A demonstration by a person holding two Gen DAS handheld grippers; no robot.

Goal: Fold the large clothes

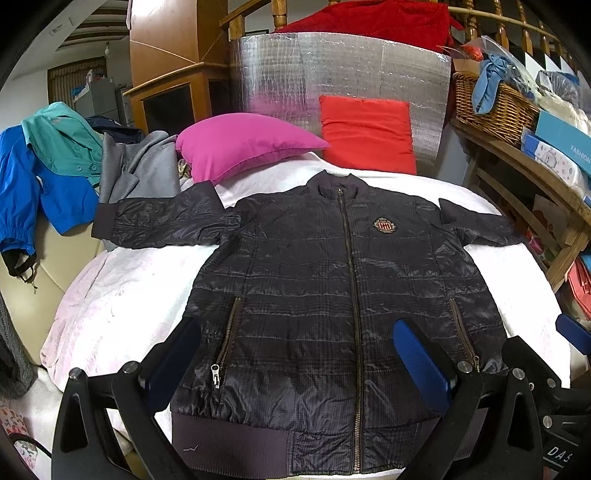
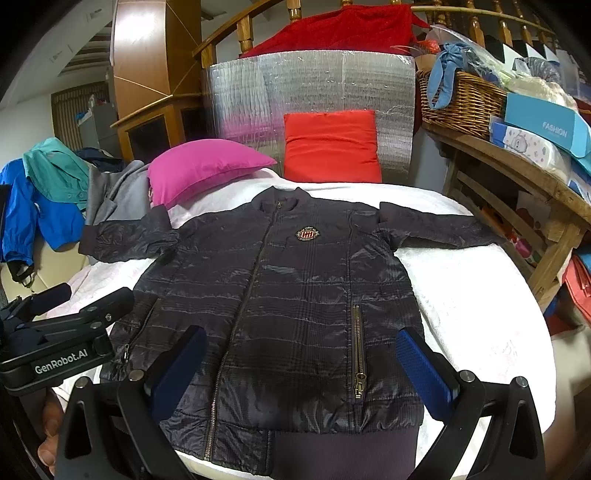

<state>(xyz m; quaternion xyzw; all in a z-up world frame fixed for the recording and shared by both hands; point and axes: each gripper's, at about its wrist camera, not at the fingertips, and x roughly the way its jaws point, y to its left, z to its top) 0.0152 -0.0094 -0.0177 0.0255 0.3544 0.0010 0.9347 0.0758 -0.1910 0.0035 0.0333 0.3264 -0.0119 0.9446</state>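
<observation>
Wicker basket (image 1: 491, 107) on the wooden shelf unit (image 1: 532, 177) at right, stuffed with a light-blue cloth (image 1: 487, 83) that spills over its rim; plastic-wrapped items behind it, contents unclear. Beside the basket, stacked blue boxes (image 1: 561, 136), one printed "FASHION".

Bed covered by a white sheet (image 1: 122, 295), wrinkled at the left. Dark quilted bomber jacket (image 1: 295, 280) laid flat on the sheet, front up, zipped closed, both sleeves spread outward, collar toward the pillows, ribbed hem nearest the cameras. Embroidered crest patch (image 1: 383, 225) on the chest; zip pocket on each side.

Magenta pillow (image 1: 240, 146) and red pillow (image 1: 367, 134) at the head of the bed, the red one propped upright against a silver foil insulation panel (image 1: 332, 74). Red blanket (image 1: 369, 22) draped over the wooden railing above. At left, a heap of garments: blue jacket (image 1: 33, 184), teal shirt (image 1: 59, 140), grey coat (image 1: 144, 166). Wooden cabinet (image 1: 166, 74) behind.

Left claw (image 1: 295, 362) spread wide, hovering over the jacket's lower front, gripping nothing. Right claw (image 2: 301, 369) likewise spread wide above the hem area, empty. Seen from the right wrist, the left tool's body marked "GenRobot.AI" at the left edge.
</observation>
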